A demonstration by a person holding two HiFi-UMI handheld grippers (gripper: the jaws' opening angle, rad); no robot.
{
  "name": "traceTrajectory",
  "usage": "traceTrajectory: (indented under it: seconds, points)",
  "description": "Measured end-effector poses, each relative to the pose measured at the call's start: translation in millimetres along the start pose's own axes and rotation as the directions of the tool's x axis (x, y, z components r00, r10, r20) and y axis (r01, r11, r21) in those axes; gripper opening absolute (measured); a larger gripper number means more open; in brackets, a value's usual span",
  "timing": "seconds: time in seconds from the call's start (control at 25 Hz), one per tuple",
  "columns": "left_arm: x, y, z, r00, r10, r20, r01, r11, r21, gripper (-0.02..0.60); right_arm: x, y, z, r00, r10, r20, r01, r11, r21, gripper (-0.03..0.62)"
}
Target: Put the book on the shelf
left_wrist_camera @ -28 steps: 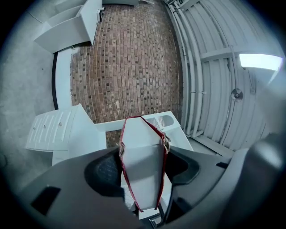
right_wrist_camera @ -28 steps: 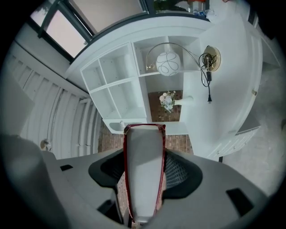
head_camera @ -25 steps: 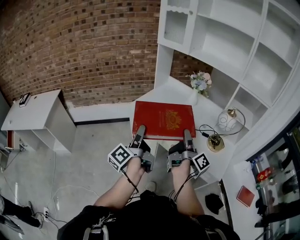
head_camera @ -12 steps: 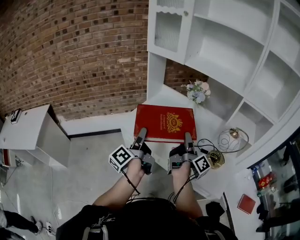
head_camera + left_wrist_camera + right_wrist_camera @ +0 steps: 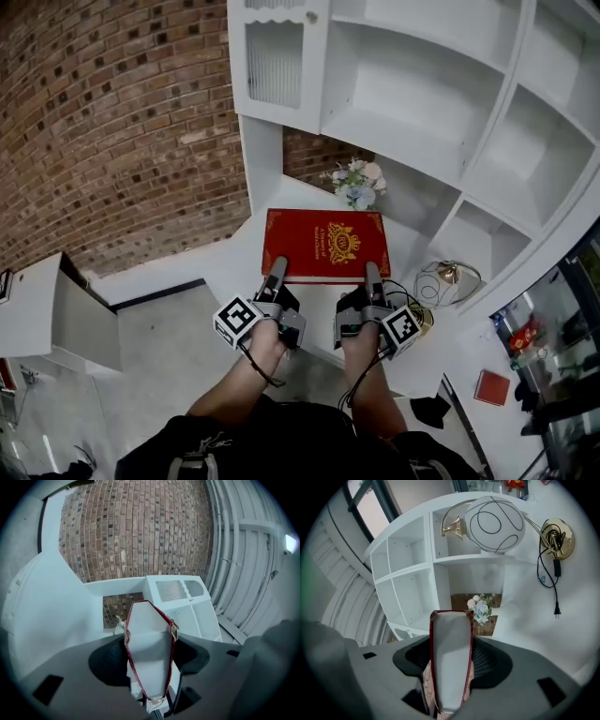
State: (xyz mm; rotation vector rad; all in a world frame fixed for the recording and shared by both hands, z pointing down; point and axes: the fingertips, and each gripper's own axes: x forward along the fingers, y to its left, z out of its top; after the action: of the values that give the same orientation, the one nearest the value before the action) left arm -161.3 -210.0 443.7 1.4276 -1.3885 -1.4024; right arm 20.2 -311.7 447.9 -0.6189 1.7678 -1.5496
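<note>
Book [image 5: 326,246] nearer shelf [image 5: 398,117], edge clamped between both jaws.

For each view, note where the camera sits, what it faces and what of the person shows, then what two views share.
Head view: on the head, looking steeply down at the red book; forearms, left tongs, right tongs show.
Left gripper view: on the left tongs, facing the brick wall; only jaws show.
Right gripper view: on the right tongs, facing the shelf; only jaws show.
All share the red book, clamped.

Lettering on the red book [image 5: 325,246] is unreadably small.
</note>
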Motion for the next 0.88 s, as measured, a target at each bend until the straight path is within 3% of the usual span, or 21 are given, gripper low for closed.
traceTrajectory:
  seconds: [0.4,0.88]
  points:
    - [67.4,19.4,-31.3,0.982,-0.045,-0.183,0.035,0.998,-0.055,0.262,6.4,-7.5,47.7,0.984,0.004,0.178,0.005,0.999,-0.051,0.264]
    - [147.9,13.2,-12.9,0.893,-0.146,-0.426,0.113,0.988,-0.102,0.262,36.1,3.1,47.7,0.911,0.054,0.41,-0.01,0.994,-0.11,0.264]
